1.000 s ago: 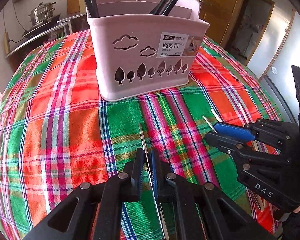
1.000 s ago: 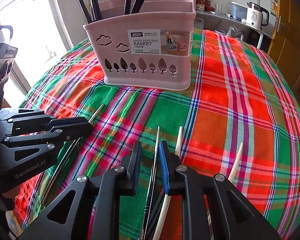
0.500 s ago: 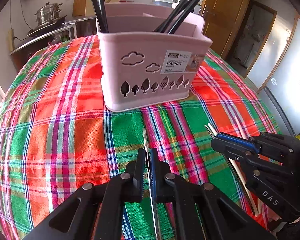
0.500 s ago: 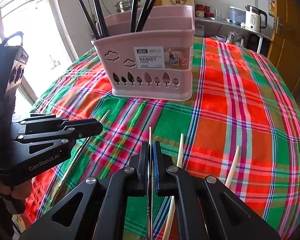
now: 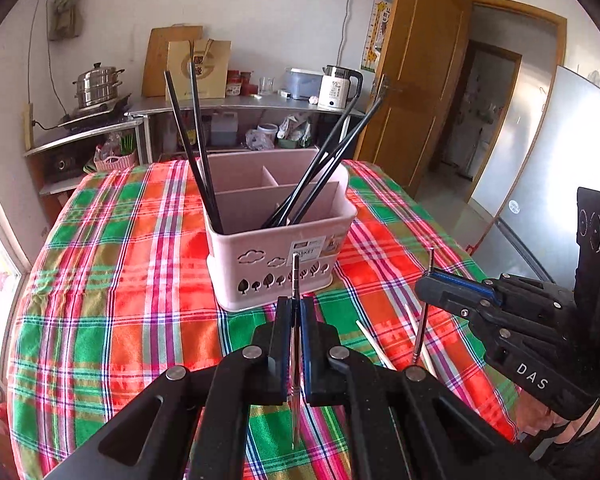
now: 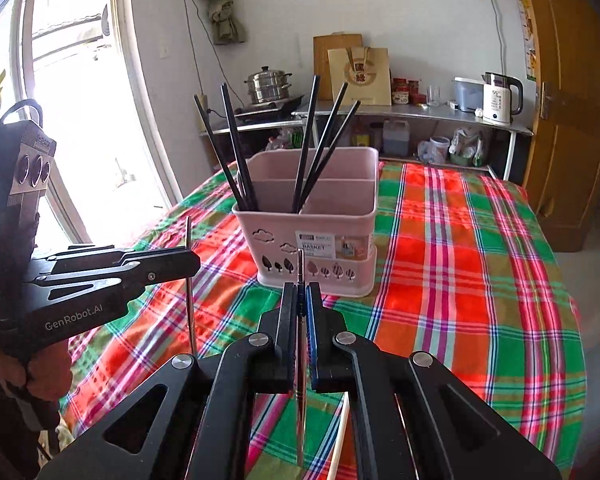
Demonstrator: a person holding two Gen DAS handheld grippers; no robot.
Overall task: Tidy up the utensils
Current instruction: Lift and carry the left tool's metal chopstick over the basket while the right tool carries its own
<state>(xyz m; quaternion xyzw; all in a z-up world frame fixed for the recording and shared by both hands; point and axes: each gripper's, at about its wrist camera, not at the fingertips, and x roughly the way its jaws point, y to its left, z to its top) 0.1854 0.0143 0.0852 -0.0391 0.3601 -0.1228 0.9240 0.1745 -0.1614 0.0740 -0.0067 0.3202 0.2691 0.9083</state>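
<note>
Basket [image 5: 280,256], pink plastic, is seen standing on a plaid cloth [image 5: 112,300] in both views and is taken as the landmark. Its inside is split by partitions into compartments. Two black chopsticks [image 5: 192,148] lean in the near-left compartment; three more [image 5: 328,160] lean out of the near-right one. Cloud and tree cut-outs are punched in its front wall. A white label [image 6: 320,246] on that wall reads "BASKET"; the smaller print is not legible.

Left gripper [image 5: 295,320] is held in front of the basket, above the cloth, jaws clamped together on a steel chopstick [image 5: 295,276]. The stick's tip is seen against the basket's front wall. "GenRobot.AI" is read on this gripper's side in the right wrist view [image 6: 188,264].

Right gripper [image 6: 301,300] is held in front of the basket and to its right, jaws likewise clamped on a second steel chopstick [image 6: 300,268], which stands nearly upright. "DAS" is read on its body in the left wrist view [image 5: 430,284].

White chopsticks [image 5: 374,344] lie on the cloth, in front of the basket and below the right gripper; two are counted in the left view.

Behind the basket, on a steel shelf: a brown paper bag [image 5: 198,68] with a printed emblem, characters not legible; a white kettle [image 5: 338,88] marked "55"; a steel steamer pot [image 5: 98,86].
</note>
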